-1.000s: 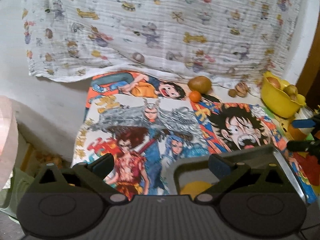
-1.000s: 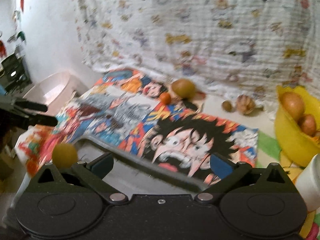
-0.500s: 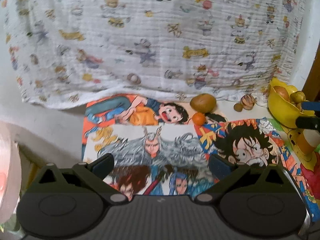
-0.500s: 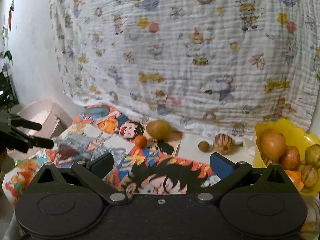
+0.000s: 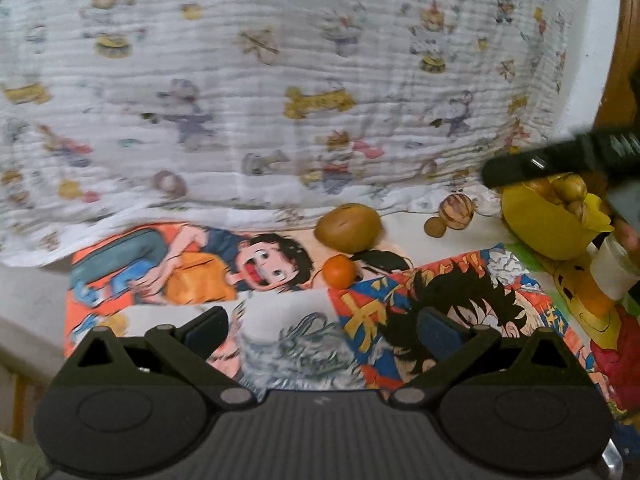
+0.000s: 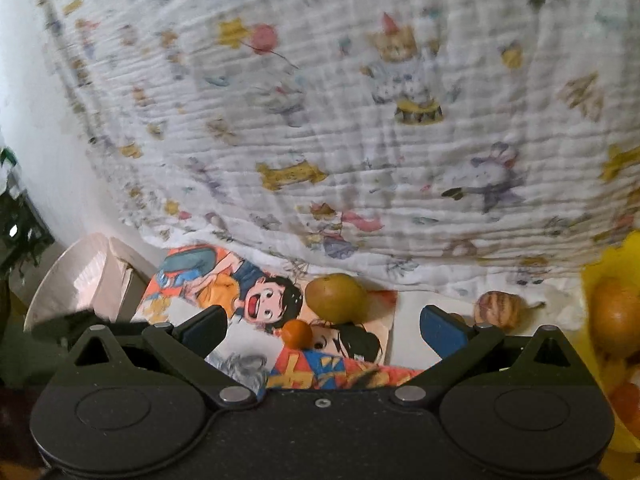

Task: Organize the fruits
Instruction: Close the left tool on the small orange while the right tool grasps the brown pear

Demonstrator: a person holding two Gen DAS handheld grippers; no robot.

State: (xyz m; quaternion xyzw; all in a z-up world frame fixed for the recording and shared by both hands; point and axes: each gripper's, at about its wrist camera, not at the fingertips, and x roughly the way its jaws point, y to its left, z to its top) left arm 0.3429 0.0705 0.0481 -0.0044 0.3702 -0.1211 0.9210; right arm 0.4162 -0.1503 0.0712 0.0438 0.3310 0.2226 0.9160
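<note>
— Where's the fruit? Small orange [image 6: 297,333] and pear [image 6: 335,297], touching, dead ahead of the right hand-held gripper [image 6: 323,330].
— Nearer than the left hand-held gripper [image 5: 323,330]? Probably. Both wide open, empty.

Yellow bowl [image 6: 608,280] cut by right edge; cloth [image 6: 360,120] blurred.

Large yellow characters, apparently Japanese, are printed on the red-and-blue comic poster [image 5: 400,316] spread over the table, near the small orange fruit [image 5: 338,271]; in the right wrist view they [image 6: 316,372] are seen just past the gripper body. They are too stylised and partly hidden to be read with certainty. No other legible text, brand or number is shown.
</note>
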